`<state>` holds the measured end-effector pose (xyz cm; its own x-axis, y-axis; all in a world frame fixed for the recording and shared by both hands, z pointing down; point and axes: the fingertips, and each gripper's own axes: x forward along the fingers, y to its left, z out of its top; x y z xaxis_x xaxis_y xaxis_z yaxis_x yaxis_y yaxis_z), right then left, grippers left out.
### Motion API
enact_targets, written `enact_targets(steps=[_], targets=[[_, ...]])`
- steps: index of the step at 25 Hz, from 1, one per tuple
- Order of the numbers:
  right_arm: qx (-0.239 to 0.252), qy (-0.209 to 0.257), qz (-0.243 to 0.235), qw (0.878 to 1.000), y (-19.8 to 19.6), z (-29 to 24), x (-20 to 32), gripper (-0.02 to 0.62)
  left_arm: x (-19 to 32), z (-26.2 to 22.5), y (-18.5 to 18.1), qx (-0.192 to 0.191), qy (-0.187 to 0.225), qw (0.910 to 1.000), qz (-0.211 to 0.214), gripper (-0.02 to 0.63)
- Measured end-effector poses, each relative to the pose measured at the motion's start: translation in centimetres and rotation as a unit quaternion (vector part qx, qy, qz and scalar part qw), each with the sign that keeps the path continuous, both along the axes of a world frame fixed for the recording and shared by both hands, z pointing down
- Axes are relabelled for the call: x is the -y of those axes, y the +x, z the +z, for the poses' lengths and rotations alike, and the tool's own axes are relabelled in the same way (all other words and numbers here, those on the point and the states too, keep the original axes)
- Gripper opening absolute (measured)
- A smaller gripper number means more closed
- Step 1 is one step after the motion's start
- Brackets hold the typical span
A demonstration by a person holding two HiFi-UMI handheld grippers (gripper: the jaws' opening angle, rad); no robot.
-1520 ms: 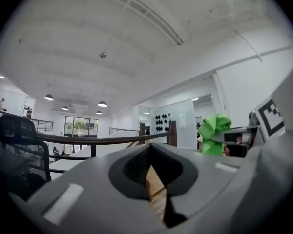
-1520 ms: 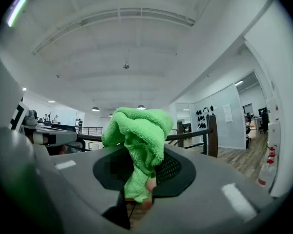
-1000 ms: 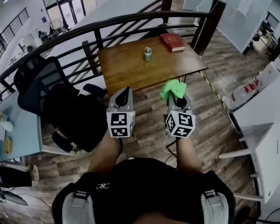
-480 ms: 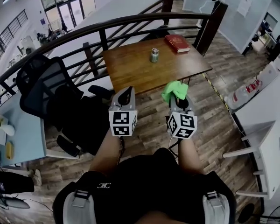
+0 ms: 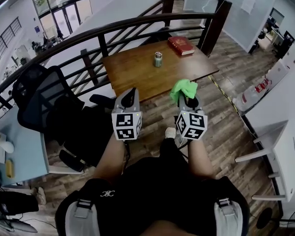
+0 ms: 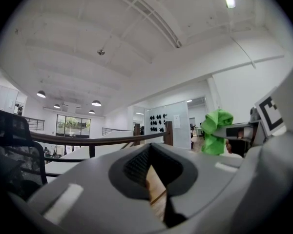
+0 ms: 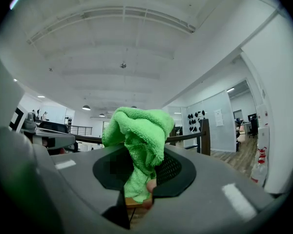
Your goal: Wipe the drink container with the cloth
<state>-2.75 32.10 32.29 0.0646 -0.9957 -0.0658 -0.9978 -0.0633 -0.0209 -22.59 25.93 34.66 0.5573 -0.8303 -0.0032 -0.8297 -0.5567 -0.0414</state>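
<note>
The right gripper (image 5: 187, 100) is shut tight on the fluffy green cloth (image 5: 183, 89), so it is ready to wipe. The left gripper (image 5: 130, 95) is closed and empty. The small silver drink can (image 5: 158, 59) stands on the brown wooden surface (image 5: 132, 75), well ahead of both.

Bunched green cloth (image 7: 136, 145) pinched between the right gripper's (image 7: 136, 199) closed fingers (image 7: 173, 172).

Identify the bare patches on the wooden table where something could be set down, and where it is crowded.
Bare: the table from the can to its front edge, and its left side. Crowded: the far right corner, where the red book lies.
</note>
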Motion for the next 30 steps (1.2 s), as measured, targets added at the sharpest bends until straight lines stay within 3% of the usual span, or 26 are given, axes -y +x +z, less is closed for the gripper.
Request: enact_targets(steps=[10, 26, 30], targets=[[-0.007, -0.005, -0.006, 1.0, 4.1, 1.9, 5.8, 0.091, 4.7, 1.2, 3.8, 0.008, 0.021, 0.9997, -0.003, 0.052], [0.007, -0.05, -0.046, 0.998, 12.0, 5.6, 25.6, 0.091, 23.1, 4.1, 11.4, 0.033, -0.013, 0.9981, -0.051, 0.052], [0.019, -0.062, -0.083, 0.994, 13.4, 5.6, 31.3, 0.091, 28.1, 3.7, 13.9, 0.036, -0.028, 0.9972, -0.06, 0.052]])
